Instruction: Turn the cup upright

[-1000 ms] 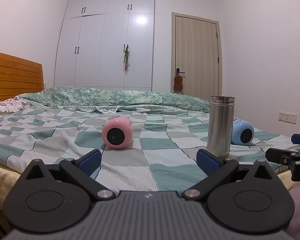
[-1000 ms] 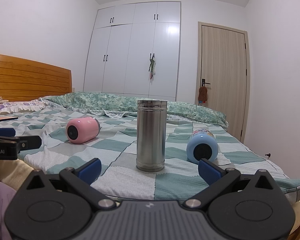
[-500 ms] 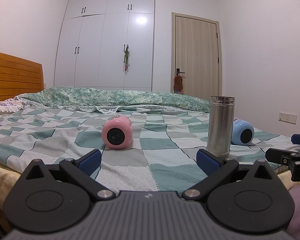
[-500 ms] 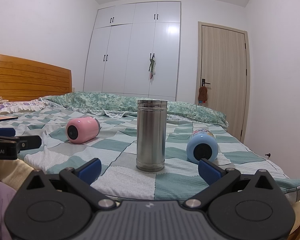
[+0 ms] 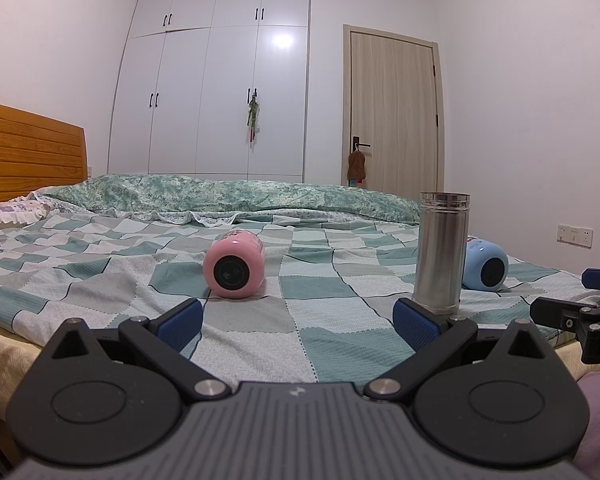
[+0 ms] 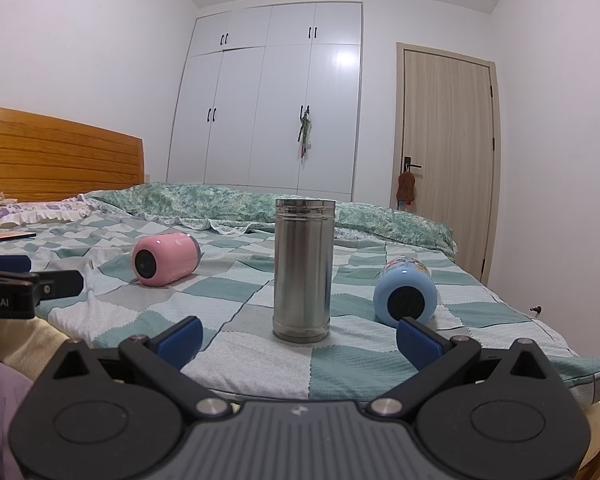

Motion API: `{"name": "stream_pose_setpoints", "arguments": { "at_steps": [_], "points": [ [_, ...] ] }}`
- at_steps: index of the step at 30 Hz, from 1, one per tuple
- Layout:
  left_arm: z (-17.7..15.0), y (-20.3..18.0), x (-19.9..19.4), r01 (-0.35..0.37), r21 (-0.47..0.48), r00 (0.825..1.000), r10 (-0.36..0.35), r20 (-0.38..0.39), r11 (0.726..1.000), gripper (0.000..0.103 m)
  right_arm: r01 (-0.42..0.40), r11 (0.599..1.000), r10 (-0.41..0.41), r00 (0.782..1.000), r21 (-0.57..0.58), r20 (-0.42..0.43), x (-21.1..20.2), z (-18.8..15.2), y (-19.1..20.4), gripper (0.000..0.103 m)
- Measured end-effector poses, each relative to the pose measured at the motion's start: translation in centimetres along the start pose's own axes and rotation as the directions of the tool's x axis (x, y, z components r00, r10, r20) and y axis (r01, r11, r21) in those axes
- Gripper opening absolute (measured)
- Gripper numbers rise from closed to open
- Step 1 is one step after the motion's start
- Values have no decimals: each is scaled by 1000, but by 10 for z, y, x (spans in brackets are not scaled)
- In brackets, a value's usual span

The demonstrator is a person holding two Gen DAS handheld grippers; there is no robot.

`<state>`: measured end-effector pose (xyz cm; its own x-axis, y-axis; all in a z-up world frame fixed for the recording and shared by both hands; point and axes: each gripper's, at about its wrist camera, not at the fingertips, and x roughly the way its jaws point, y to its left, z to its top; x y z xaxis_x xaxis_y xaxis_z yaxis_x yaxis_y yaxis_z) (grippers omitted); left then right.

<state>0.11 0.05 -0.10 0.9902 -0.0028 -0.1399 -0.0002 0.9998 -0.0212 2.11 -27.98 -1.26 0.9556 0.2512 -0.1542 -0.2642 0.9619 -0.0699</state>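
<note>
A pink cup lies on its side on the checked bedspread, base toward me; it also shows in the right wrist view. A blue cup lies on its side at the right, partly behind the steel flask in the left wrist view. A steel flask stands upright between them, also in the left wrist view. My left gripper is open and empty, short of the pink cup. My right gripper is open and empty, in front of the flask.
The bed has a wooden headboard at the left and a rolled green quilt at the back. A white wardrobe and a door stand behind. The bed's near edge lies just under both grippers.
</note>
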Motion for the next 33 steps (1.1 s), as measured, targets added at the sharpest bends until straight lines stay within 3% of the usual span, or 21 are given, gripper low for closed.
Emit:
{"name": "stream_pose_setpoints", "arguments": {
  "at_steps": [3, 9, 14, 22, 33],
  "points": [
    [1, 0, 0, -7, -2, 1000, 7, -10, 1000, 103, -3, 1000, 3, 1000, -8, -4, 0, 1, 1, 103],
    [14, 13, 6, 18, -52, 999, -20, -50, 999, 103, -99, 994, 98, 995, -40, -10, 7, 10, 12, 103],
    [32, 29, 10, -13, -4, 999, 13, -51, 1000, 103, -171, 984, 171, 985, -48, -12, 24, 25, 29, 103],
    [62, 71, 36, -86, 39, 992, 90, -86, 995, 103, -287, 956, 286, 958, -56, -18, 73, 56, 64, 103],
    [95, 123, 88, -120, 77, 980, 131, -147, 990, 103, -362, 931, 358, 931, -53, -77, 161, 88, 108, 103]
  ]
}}
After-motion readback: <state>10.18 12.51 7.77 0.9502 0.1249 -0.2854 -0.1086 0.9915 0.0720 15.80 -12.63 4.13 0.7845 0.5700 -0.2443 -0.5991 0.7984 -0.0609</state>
